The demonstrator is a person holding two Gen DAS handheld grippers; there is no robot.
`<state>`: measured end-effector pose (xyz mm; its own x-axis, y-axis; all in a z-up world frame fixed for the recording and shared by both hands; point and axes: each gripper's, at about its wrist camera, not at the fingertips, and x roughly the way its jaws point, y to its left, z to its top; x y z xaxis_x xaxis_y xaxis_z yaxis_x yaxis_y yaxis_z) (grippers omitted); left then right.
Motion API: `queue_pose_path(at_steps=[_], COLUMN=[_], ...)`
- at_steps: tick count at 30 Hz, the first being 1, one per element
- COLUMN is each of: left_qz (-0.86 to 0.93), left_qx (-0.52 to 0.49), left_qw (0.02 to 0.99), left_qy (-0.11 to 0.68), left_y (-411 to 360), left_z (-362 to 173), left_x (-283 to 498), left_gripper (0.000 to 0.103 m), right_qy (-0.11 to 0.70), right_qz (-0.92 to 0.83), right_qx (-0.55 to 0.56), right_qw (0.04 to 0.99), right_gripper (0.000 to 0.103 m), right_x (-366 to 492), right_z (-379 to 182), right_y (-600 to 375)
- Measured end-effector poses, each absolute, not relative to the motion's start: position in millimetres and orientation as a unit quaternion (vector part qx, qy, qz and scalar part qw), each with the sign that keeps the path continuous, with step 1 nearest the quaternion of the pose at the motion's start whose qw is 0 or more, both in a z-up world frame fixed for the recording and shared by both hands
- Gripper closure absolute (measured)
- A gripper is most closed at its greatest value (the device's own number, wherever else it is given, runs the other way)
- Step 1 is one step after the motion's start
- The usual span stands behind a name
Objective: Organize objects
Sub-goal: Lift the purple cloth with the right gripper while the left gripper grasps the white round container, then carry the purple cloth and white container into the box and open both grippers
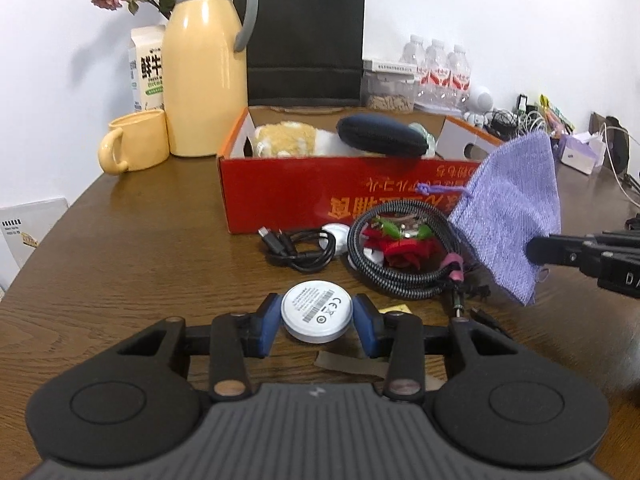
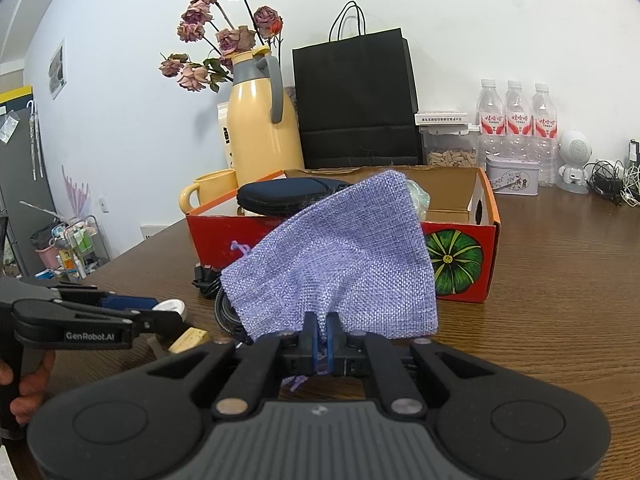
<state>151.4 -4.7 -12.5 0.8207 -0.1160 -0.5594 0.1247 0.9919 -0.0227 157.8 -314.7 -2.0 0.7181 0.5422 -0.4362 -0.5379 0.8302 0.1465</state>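
Observation:
My left gripper (image 1: 317, 318) is shut on a white round puck (image 1: 316, 312) with a printed label, held just above the wooden table; it also shows in the right wrist view (image 2: 170, 309). My right gripper (image 2: 323, 330) is shut on the corner of a purple woven drawstring pouch (image 2: 340, 260), lifted in front of the red cardboard box (image 2: 460, 264). In the left wrist view the pouch (image 1: 512, 216) hangs at the right from the right gripper (image 1: 536, 250). The box (image 1: 320, 192) holds a dark zip case (image 1: 380, 134) and a yellow plush (image 1: 288, 138).
On the table before the box lie a black USB cable (image 1: 298, 248), a braided cable coil (image 1: 404, 276) around a red rose (image 1: 408, 252) and a white disc (image 1: 334, 234). A yellow thermos (image 1: 204, 76), mug (image 1: 134, 146), black bag (image 1: 306, 40) and water bottles (image 1: 440, 72) stand behind.

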Motion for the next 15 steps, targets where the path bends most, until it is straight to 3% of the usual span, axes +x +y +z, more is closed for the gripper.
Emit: queue_pose_path(at_steps=[15], left_qz=[-0.076], left_qx=[0.011], left_qw=[0.972], left_qy=[0.224], left_y=[-21.7], left_z=[42.2], left_x=[178.0], left_gripper=[0.063], right_qy=[0.191], right_qz=[0.298], right_qx=[0.012], right_qw=[0.935], right_gripper=[0.1], right_x=[164.8], right_z=[36.2], right_y=[-318.3])
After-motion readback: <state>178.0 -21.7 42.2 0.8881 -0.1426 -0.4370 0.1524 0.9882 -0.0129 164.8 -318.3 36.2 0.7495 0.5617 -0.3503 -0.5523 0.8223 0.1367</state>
